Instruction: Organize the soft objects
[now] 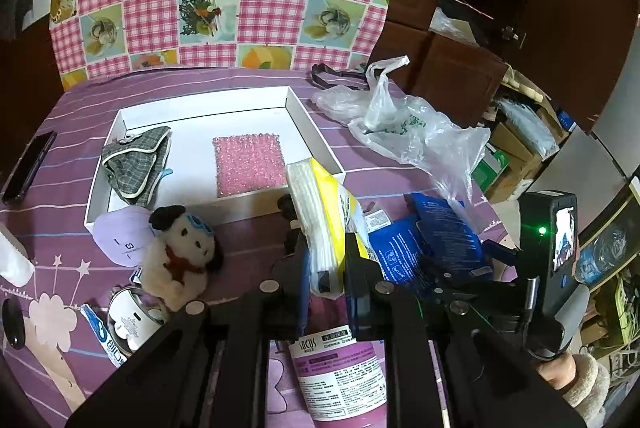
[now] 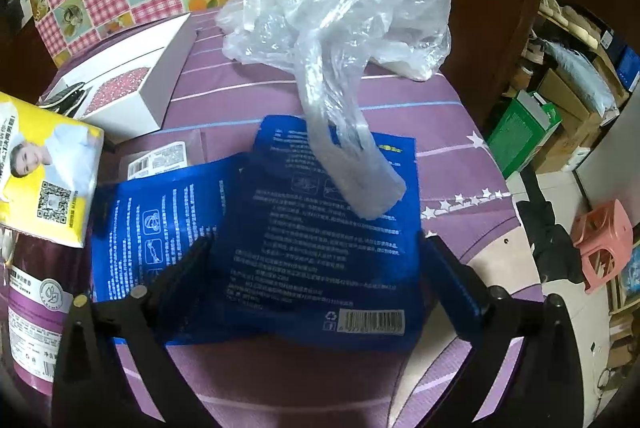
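Observation:
My left gripper (image 1: 328,260) is shut on a yellow and white tissue pack (image 1: 320,212), held above the table near the front right corner of the white box (image 1: 200,108). The pack also shows at the left of the right wrist view (image 2: 48,168). The box holds a grey plaid pouch (image 1: 136,160) and a pink sponge pad (image 1: 248,164). My right gripper (image 2: 316,252) is open, its fingers on either side of a blue packet (image 2: 320,248) lying on the table. A clear plastic bag (image 2: 340,28) lies beyond it, one handle draped on the packet.
A plush dog (image 1: 180,256), a lilac mask (image 1: 120,240), a round tin (image 1: 132,324) and a purple bottle (image 1: 340,372) lie on the purple cloth. A phone (image 1: 28,164) lies at the left. Boxes (image 2: 520,132) and a pink stool (image 2: 600,244) stand on the floor right of the table.

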Demonstrator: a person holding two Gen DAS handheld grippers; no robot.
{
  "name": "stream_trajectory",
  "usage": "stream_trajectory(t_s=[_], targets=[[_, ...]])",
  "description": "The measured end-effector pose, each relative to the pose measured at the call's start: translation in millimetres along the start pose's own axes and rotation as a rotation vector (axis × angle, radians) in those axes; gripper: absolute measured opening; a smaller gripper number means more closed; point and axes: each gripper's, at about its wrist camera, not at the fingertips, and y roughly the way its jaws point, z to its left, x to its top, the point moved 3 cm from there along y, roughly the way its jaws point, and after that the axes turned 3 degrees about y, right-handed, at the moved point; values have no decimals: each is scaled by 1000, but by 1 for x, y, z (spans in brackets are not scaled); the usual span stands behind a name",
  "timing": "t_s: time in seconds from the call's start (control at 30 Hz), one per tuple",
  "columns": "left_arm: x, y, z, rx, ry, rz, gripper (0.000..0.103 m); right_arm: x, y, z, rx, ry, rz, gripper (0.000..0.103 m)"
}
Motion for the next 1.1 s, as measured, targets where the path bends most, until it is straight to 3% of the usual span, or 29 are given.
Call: stream_trajectory(t_s=[0.17, 0.3, 0.4, 0.5, 0.53, 0.6, 0.7, 0.83, 1.1], targets=[[0, 0, 0, -2, 0, -2, 13, 2, -5, -12, -35, 36, -19, 69], [0, -1, -1, -4, 3, -6, 13, 2, -6, -16, -31, 33, -31, 66], [-1, 1, -2, -4, 11, -7, 13, 2, -8, -19, -41, 48, -39, 54], [-2, 2, -2, -8, 13, -6, 13, 2, -11, -27, -14, 82, -44, 32], [-2, 2, -1, -10, 11, -5, 13, 2, -13, -29, 27, 103, -43, 14], [-3, 3, -1, -13, 8, -2, 13, 1, -14, -32, 121, 152, -24, 13], [-3, 4, -1, -13, 9, -1, 13, 0, -16, -30, 121, 145, -30, 9], [-3, 3, 0, -20, 10, -9, 13, 1, -30, -22, 166, 135, -58, 8], [-1, -5, 0, -51, 0, -35, 13, -1, -49, 7, 161, 55, -98, 8]])
